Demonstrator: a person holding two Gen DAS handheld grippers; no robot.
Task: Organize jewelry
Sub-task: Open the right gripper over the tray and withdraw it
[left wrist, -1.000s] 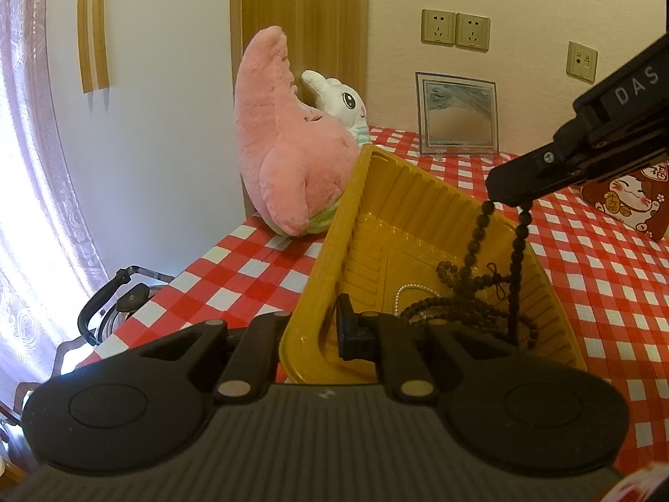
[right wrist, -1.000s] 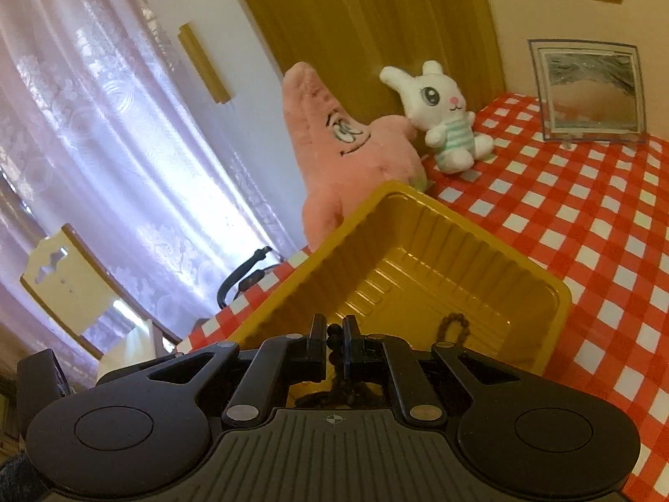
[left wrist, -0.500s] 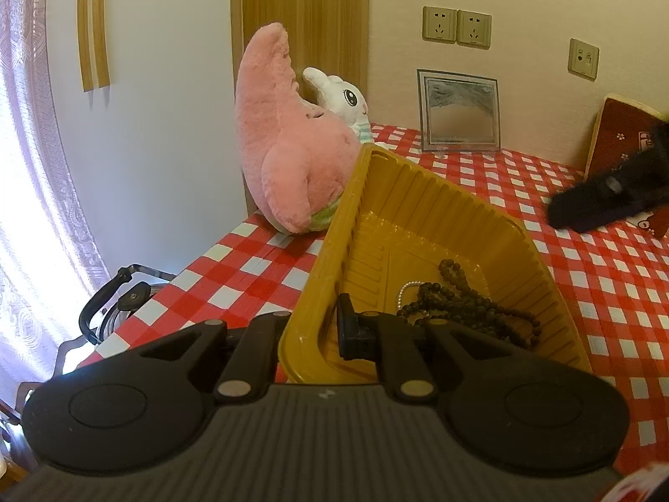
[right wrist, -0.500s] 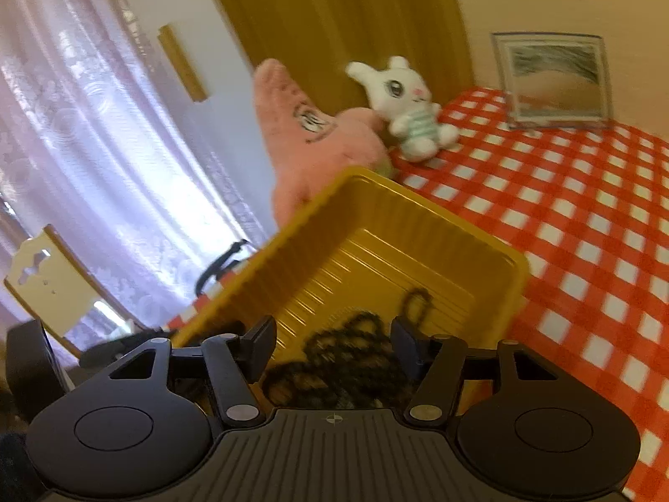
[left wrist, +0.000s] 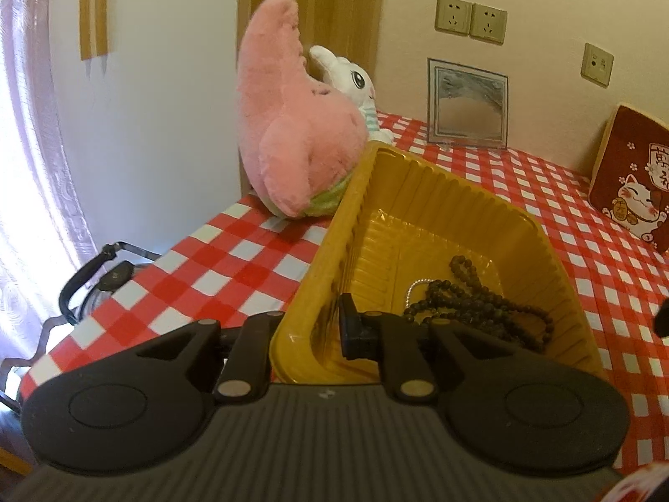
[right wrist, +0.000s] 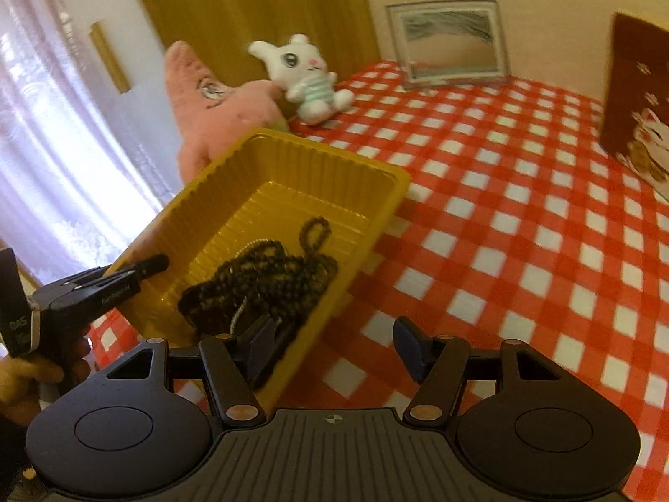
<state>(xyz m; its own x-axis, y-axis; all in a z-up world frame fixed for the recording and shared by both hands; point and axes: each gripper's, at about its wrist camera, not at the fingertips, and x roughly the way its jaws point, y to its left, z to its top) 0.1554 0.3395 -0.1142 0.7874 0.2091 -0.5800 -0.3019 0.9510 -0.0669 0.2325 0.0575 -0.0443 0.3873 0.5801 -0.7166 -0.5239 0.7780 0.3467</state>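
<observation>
A: Where are the beads [right wrist: 267,280]?
B: Heaped in the ribbed yellow tray [right wrist: 317,159], by its near end, just ahead of the right gripper [right wrist: 334,345], whose fingers are spread apart and empty.

A: Left gripper [left wrist: 311,326]?
B: Clamped on the tray's near wall.

A: Orientation?
B: One loop extends toward the far end. Beads are dark, round; a thin pale chain [left wrist: 414,288] lies beside them
</observation>
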